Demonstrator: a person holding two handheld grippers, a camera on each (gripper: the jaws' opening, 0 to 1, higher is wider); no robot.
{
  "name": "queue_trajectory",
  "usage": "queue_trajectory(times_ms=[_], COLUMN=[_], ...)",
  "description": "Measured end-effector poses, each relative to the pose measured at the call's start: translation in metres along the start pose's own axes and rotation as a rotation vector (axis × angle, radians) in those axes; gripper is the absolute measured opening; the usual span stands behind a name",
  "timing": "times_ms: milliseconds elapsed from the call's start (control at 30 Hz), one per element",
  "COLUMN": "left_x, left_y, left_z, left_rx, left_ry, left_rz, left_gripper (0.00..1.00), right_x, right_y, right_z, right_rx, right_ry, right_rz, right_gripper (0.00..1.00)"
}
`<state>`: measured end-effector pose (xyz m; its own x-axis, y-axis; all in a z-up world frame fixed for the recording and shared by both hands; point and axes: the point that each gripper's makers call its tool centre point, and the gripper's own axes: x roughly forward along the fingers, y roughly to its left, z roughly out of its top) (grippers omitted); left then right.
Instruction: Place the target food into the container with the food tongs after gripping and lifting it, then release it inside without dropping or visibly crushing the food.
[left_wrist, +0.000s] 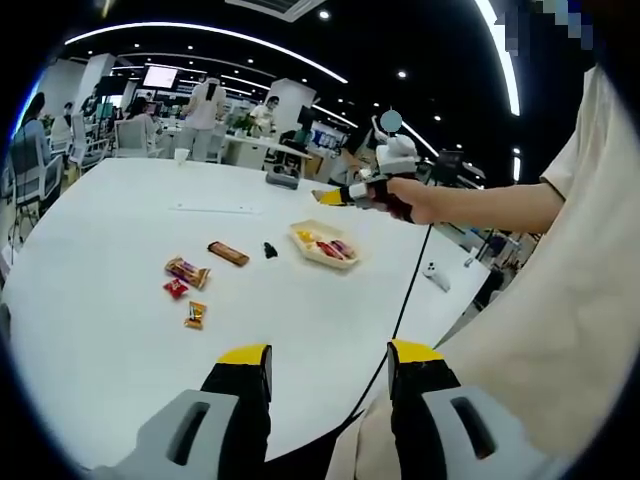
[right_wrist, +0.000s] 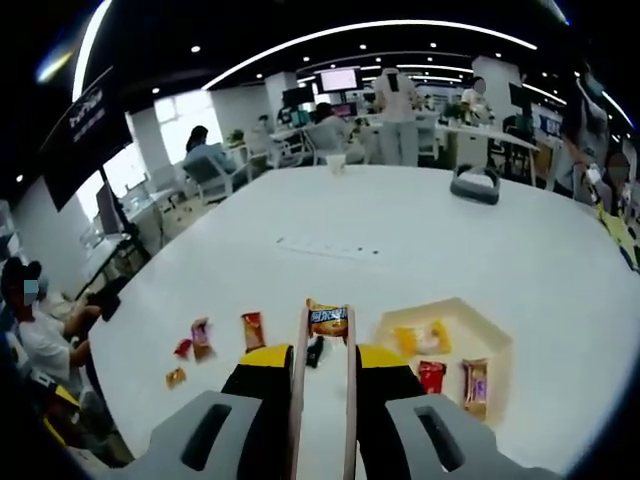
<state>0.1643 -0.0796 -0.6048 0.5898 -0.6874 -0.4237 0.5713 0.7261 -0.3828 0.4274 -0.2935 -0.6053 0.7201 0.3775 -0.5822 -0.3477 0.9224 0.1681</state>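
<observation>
R gripper (right_wrist: 322, 372) pinches the food tongs (right_wrist: 322, 385), whose tips hold an orange-and-dark snack pack (right_wrist: 328, 320) lifted above the white table (right_wrist: 400, 230). L gripper (left_wrist: 329, 368) is spread, holding nothing, near the table edge. Judgement: carry the pack sideways over the container (right_wrist: 495, 335), just beside it and already holding snacks, lower inside, then ease off w/o extra squeeze. Plenty of open table beyond; loose snacks (right_wrist: 200, 335) lie on the other side.

We can read nothing: the print on the packet (right_wrist: 327, 320) in the tongs (right_wrist: 322, 385), beside the tray (right_wrist: 497, 345), is too blurred.
</observation>
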Motion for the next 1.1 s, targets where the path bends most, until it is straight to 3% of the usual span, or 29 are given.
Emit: queue_trajectory(times_ms=[1100], left_x=[0.004], left_y=[-0.001], left_z=[0.002], left_rx=[0.005], left_ry=[0.002], left_rz=[-0.006], left_gripper=[0.47], right_x=[-0.012], right_y=[-0.044], right_z=[0.003], right_rx=[0.051], right_ry=[-0.019], right_rz=[-0.072], right_gripper=[0.23])
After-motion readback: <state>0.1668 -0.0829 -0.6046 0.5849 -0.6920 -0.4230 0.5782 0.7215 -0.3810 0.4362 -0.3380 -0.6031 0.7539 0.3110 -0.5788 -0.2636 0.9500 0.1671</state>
